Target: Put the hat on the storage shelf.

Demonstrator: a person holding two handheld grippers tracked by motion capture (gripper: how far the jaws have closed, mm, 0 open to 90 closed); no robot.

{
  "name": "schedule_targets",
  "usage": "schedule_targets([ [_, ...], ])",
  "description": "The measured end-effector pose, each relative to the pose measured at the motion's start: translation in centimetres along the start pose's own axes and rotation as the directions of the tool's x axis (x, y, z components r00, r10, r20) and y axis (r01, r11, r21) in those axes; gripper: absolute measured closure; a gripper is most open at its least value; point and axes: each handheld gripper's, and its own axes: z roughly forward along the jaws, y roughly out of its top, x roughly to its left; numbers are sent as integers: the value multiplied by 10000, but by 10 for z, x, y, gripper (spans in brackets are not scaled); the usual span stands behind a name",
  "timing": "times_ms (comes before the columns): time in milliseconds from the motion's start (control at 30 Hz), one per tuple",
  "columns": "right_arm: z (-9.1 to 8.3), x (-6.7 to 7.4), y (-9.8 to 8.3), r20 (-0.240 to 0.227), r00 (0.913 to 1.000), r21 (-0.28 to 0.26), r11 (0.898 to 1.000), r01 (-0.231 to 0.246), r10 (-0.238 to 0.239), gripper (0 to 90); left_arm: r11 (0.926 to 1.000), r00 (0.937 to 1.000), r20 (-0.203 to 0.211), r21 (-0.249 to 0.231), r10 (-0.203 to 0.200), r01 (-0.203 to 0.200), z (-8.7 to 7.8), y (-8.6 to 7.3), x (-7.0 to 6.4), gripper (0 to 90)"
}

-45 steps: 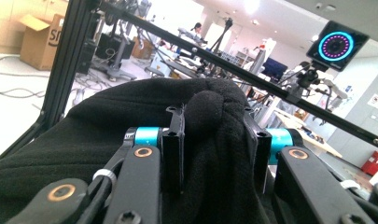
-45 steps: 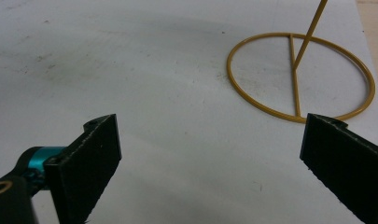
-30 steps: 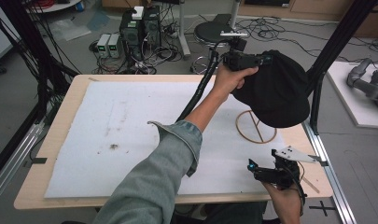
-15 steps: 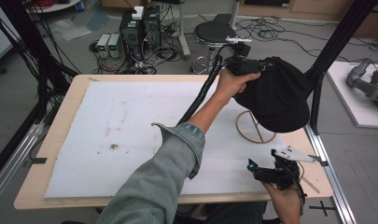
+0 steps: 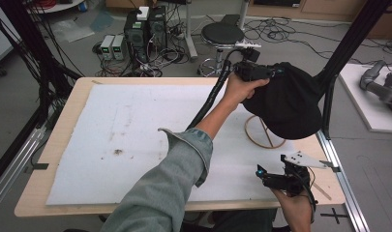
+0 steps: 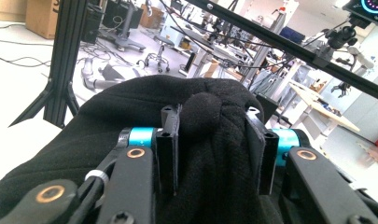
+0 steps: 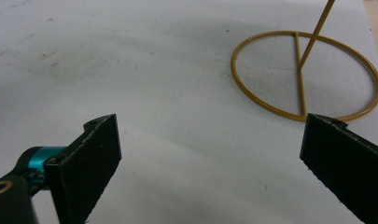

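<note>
A black cap (image 5: 290, 104) sits high over a gold wire stand, whose ring base (image 5: 264, 133) lies on the white mat. My left gripper (image 5: 261, 72) is at the cap's crown, reached across from the left. In the left gripper view the jaws (image 6: 212, 116) have just been opening a little, with a fold of the cap (image 6: 130, 107) and its top button still bunched between both pads. My right gripper (image 5: 266, 176) hovers low near the table's front right, open with nothing between its fingers. The stand's ring (image 7: 303, 74) lies ahead of it.
The white mat (image 5: 135, 130) covers most of the wooden table. A black frame post (image 5: 329, 96) rises just right of the cap. A stool (image 5: 222, 34) and computer boxes stand on the floor beyond the far edge.
The left gripper and the cap have shifted slightly down and to the right over the stand. The right gripper has stayed put.
</note>
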Motion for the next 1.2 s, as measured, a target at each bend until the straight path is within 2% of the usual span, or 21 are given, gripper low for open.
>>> schedule_targets([
  [167,1,1,0,-19,10000,24,10000,-3,3,49,9999,9999,-59,61,138,-137,2,-2,-2,579],
  [400,2,1,0,-48,10000,35,10000,10,-10,49,9999,9999,-107,145,38,-37,3,-3,0,503],
  [667,2,1,0,-26,10000,62,10000,72,-72,49,9998,9996,-233,112,162,-159,2,-5,1,422],
  [833,3,2,0,-28,10000,99,9999,36,-36,49,9999,9996,-249,129,89,-86,2,-5,1,424],
  [1200,4,2,-1,-52,10000,131,9999,56,-55,49,9998,9993,-321,88,206,-203,-5,-2,1,405],
])
